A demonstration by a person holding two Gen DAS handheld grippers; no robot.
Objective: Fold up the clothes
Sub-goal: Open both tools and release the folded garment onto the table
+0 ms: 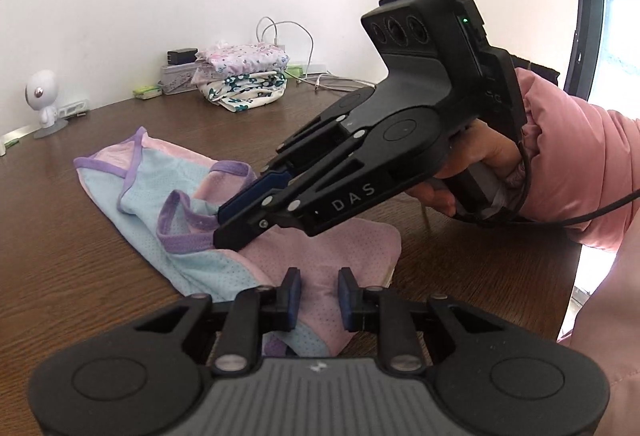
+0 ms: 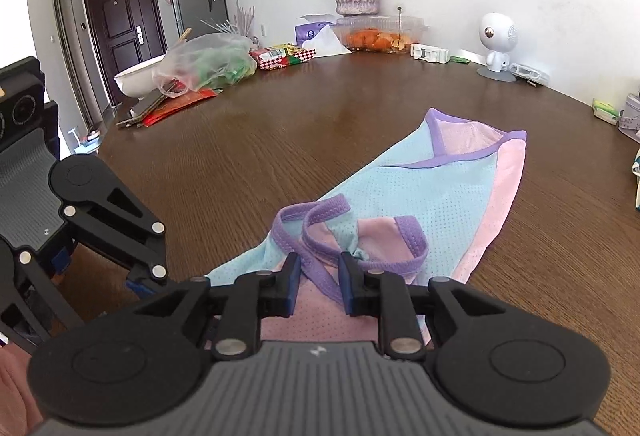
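Both sets of fingers spread over pink-blue vest (image 2: 440, 188) near purple strap (image 2: 320, 220) — could snag strap only, bunching fold.

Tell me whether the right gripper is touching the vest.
Touching. In the left wrist view the right gripper presses its fingertips into the vest beside the purple-trimmed strap, with no gap visible.
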